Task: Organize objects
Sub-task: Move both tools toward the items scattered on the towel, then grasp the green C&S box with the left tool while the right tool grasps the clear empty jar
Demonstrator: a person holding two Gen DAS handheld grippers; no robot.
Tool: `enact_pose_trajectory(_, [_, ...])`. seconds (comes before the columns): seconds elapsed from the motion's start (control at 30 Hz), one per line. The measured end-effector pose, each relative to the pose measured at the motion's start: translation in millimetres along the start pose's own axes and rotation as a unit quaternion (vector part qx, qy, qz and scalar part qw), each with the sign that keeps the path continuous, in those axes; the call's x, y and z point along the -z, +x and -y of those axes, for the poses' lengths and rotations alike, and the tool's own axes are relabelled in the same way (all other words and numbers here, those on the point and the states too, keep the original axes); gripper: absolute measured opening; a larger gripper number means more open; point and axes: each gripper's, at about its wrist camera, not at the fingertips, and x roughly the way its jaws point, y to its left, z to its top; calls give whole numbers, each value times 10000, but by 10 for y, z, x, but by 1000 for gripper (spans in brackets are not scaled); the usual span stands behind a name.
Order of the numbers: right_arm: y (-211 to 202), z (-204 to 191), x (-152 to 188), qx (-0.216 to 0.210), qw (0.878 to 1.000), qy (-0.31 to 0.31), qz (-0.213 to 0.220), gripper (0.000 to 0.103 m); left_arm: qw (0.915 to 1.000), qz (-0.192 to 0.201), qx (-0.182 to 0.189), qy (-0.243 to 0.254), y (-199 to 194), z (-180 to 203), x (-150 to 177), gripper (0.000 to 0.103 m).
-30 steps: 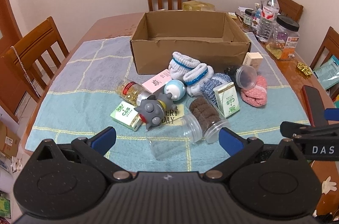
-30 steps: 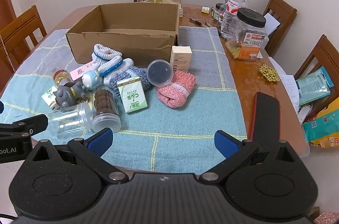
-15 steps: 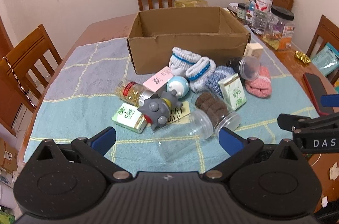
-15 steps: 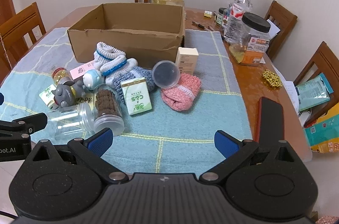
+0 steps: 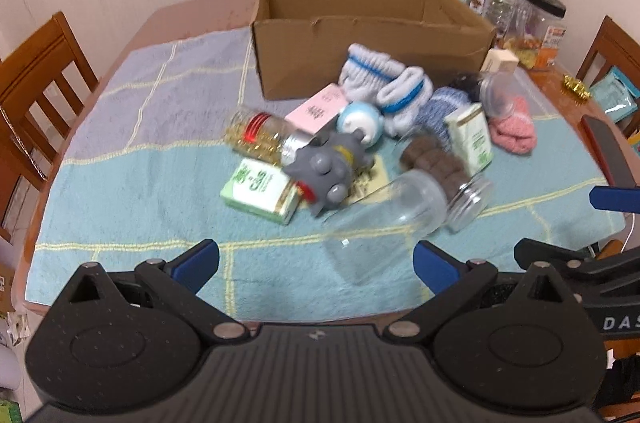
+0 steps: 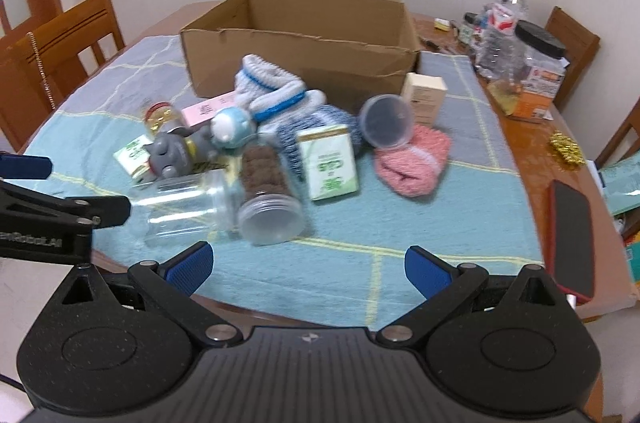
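Left wrist view: left gripper (image 5: 316, 263) spread wide with nothing between its blue pads, low over the near edge of the light blue checked cloth (image 5: 132, 159). Just ahead lies a clear empty plastic jar (image 5: 384, 219) on its side, touching a clear jar of brown cookies (image 5: 440, 171), also on its side. Beside them a grey horned toy figure (image 5: 328, 171), a green-and-white carton (image 5: 260, 191), a glass bottle of yellow capsules (image 5: 260, 135), a pink flat box (image 5: 320, 107) and a round blue-and-white toy (image 5: 360, 123), all heaped together. Open brown cardboard box (image 5: 360, 39) stands behind the heap, white-and-blue knit socks (image 5: 384, 83) against its front wall. Right wrist view: right gripper (image 6: 308, 267) also wide apart and holding nothing, over the cloth's near edge. Second green-and-white carton (image 6: 328, 163) stands upright, pink knit sock (image 6: 412, 163) right of it, clear lidded cup (image 6: 386, 121) leaning on that sock, cream small box (image 6: 424, 95) behind. Red-edged dark phone (image 6: 572, 231) lies on the bare wooden table (image 6: 532, 143), off the cloth.
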Motion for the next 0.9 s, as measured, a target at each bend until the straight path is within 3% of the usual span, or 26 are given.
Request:
enact_pose_trajectory(0.23, [134,-264,-5,-290,9994,-188,-31,103,9996,155,25,239,73,-312,-16,102])
enact_pose_trajectory(0.5, [330,-594,-145,-612,9978,-254,-42,103,9998,72,-35,169,258,-718,-98,102])
enact_pose_trajectory(0.9, [804,-924,-407,-312,9985,-328,-317,103,9989,69,311,355,524,-1056,-174,102])
